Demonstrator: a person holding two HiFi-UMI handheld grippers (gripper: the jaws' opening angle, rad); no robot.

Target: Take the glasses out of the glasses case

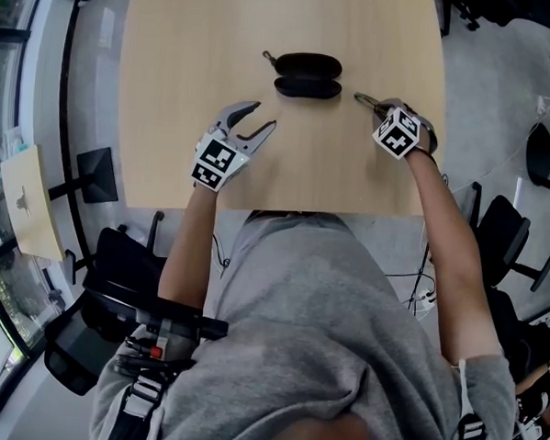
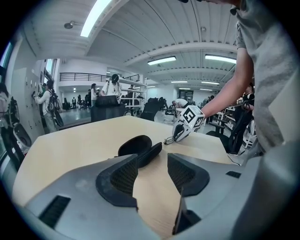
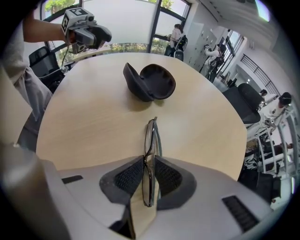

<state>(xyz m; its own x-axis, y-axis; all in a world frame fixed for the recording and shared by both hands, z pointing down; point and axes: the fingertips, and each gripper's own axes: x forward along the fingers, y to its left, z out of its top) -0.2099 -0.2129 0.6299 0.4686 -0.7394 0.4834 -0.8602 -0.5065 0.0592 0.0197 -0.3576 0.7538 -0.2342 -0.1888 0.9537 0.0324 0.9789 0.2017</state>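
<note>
Beside the open case [image 3: 154,83], the right claw [image 3: 149,174] pinches the glasses [image 3: 151,138] thinly and may drop them; the left claw [image 2: 152,174] gapes empty.

- table [image 1: 171,89]: pale wood grain
- glasses case [image 1: 307,75], 12 o'clock on the table: black
- glasses [image 3: 150,138]: dark, thin frame
- left gripper [image 1: 264,115]: grey, black-and-white square markers
- shirt [image 1: 324,337]: grey

A glasses case [image 1: 307,75] lies open about the middle of the table [image 1: 170,117]. The left gripper [image 1: 265,114] hangs nearer the near edge, to the case's left. The right gripper [image 3: 149,161], by the right edge, pinches the glasses [image 3: 150,136] right of the case, seemingly just above the surface.
</note>
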